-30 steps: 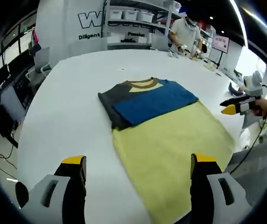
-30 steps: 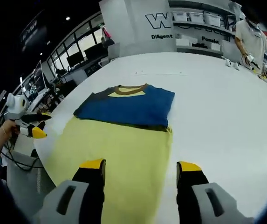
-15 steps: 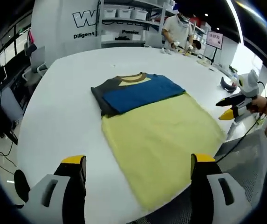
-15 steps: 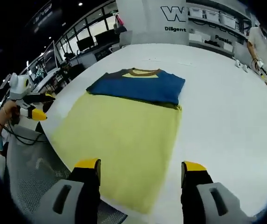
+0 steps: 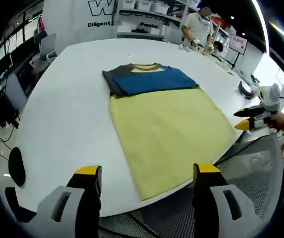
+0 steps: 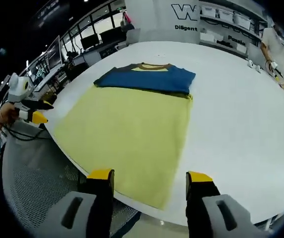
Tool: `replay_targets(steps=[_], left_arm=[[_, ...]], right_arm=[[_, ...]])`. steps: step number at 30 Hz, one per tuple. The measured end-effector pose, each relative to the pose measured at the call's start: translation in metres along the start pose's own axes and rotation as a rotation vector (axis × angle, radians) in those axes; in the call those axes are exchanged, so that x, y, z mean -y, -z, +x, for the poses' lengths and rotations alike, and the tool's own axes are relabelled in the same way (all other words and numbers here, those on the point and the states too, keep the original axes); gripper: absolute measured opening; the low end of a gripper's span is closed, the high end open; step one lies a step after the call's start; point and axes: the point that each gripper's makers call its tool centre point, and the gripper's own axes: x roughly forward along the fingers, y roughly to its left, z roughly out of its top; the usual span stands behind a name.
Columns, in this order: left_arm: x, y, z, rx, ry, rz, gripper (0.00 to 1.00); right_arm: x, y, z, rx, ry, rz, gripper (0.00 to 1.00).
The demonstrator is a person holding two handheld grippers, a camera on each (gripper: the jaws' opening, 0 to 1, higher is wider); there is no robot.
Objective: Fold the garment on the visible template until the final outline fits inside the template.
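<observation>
So both of my grippers were held back off the near edge of the white table (image 5: 57,124), with nothing in them. In the left gripper view, my left gripper (image 5: 144,173) had its two yellow-tipped jaws spread wide apart, with the table edge and a grey mesh chair (image 5: 260,168) showing between and past them. Same deal in the right gripper view: my right gripper (image 6: 150,176) had its jaws wide apart and empty, hanging just past the table edge. The shirt (image 5: 149,79) lay folded on the far end of the yellow template (image 5: 169,131), blue panel on top with the dark sleeve part on one side and a brown collar at the far edge. From the right gripper view the shirt (image 6: 146,77) sat across the far end of the template (image 6: 127,129), and the rest of the yellow sheet was bare all the way to the near corner. I couldn't tell for sure whether the shirt's far edge and dark side stuck out past the yellow. My right gripper (image 5: 248,121) also showed at the right of the left gripper view, held in my hand (image 5: 280,120) beside the table, and my left one (image 6: 32,111) showed at the left of the right gripper view. A person (image 5: 197,29) stood at the far side of the table near some shelves (image 5: 146,10).
</observation>
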Motion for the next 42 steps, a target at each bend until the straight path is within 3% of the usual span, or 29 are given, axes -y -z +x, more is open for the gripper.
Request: replay_targets(steps=[6,12,17,21,31,42], left_arm=[[0.0,0.015,0.002,-0.053,-0.024,-0.003,0.71],[-0.007,0.021,0.001,-0.081,-0.078,0.005,0.58],[-0.008,0.029,0.003,-0.119,-0.103,-0.002,0.52],[-0.006,0.033,0.009,-0.134,-0.104,-0.023,0.43],[0.0,0.039,0.014,-0.164,-0.091,-0.044,0.32],[-0.003,0.045,0.02,-0.186,-0.11,-0.043,0.29]], right_arm=[[0.007,0.012,-0.001,-0.023,0.034,0.023,0.49],[0.006,0.023,0.0,-0.049,0.032,0.034,0.44],[0.008,0.029,0.0,-0.055,0.045,0.039,0.32],[0.012,0.031,0.0,-0.051,0.057,0.044,0.31],[0.013,0.033,0.002,-0.052,0.061,0.051,0.25],[0.016,0.038,0.004,-0.074,0.063,0.051,0.21]])
